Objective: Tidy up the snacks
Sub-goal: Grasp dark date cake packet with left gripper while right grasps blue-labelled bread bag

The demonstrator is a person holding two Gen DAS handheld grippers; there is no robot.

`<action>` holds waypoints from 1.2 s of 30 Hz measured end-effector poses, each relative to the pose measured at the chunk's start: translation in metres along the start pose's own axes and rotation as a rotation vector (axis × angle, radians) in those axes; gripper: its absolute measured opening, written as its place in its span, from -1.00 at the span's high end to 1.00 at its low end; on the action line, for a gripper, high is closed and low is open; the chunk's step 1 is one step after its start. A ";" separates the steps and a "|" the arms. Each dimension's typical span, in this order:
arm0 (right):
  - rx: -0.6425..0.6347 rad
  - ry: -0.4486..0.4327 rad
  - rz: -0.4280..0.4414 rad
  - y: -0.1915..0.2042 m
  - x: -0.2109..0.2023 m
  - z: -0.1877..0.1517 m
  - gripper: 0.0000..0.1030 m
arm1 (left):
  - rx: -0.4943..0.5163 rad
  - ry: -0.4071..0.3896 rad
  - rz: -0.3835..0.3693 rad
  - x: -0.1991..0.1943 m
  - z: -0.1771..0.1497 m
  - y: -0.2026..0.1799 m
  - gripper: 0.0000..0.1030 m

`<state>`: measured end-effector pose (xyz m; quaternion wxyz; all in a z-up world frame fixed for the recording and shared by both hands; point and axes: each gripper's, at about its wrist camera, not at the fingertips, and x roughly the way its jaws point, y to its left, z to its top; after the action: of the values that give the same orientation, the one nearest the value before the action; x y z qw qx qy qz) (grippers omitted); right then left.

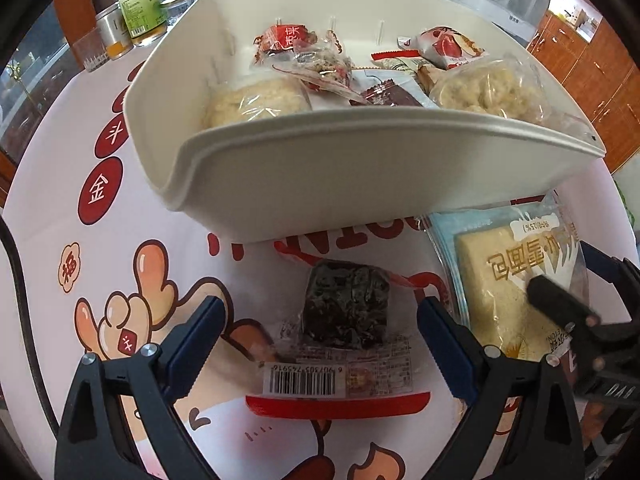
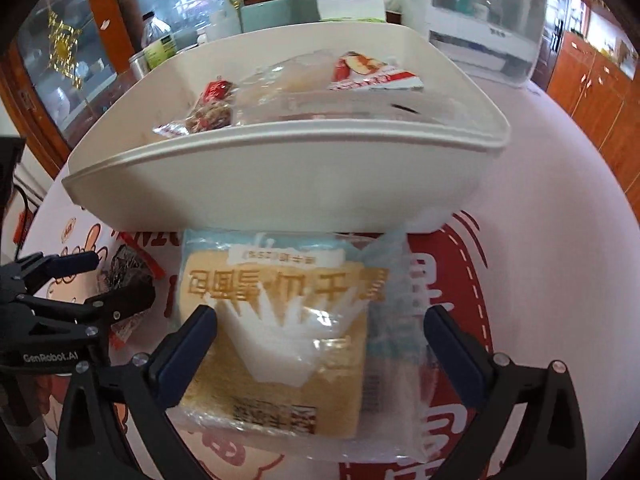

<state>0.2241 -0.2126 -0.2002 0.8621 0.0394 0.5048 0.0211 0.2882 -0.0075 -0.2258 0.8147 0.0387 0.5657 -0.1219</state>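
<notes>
On the printed tablecloth (image 1: 120, 240), a dark clear-wrapped snack (image 1: 346, 310) lies flat

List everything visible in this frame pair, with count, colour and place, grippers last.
Storage bin: one, cream-white, centre of the table, holding several wrapped snacks.
Rice-crisp cakes: two, pale yellow in clear wrap, at the bin's front left and front right.
Red-wrapped snacks: several, red and white, toward the bin's back.
Dark cake packet: one, dark brown in clear wrap with red ends, on the table before the bin.
Bread packet: one, yellow bread in blue-and-clear wrap, on the table beside the dark cake.
Tablecloth: one, white with red cartoon print.
Bottles and jars: several, behind the bin.
Left gripper: open, straddling the dark cake.
Right gripper: open, straddling the bread.
</notes>
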 end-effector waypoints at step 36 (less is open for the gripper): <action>-0.079 -0.071 0.204 0.004 -0.075 0.027 0.69 | 0.046 -0.180 -0.073 -0.087 -0.013 -0.012 0.22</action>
<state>0.2108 -0.2159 -0.1215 0.8736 0.0572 0.4661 0.1273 0.2450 -0.0027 -0.1487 0.8561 0.0254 0.4882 -0.1673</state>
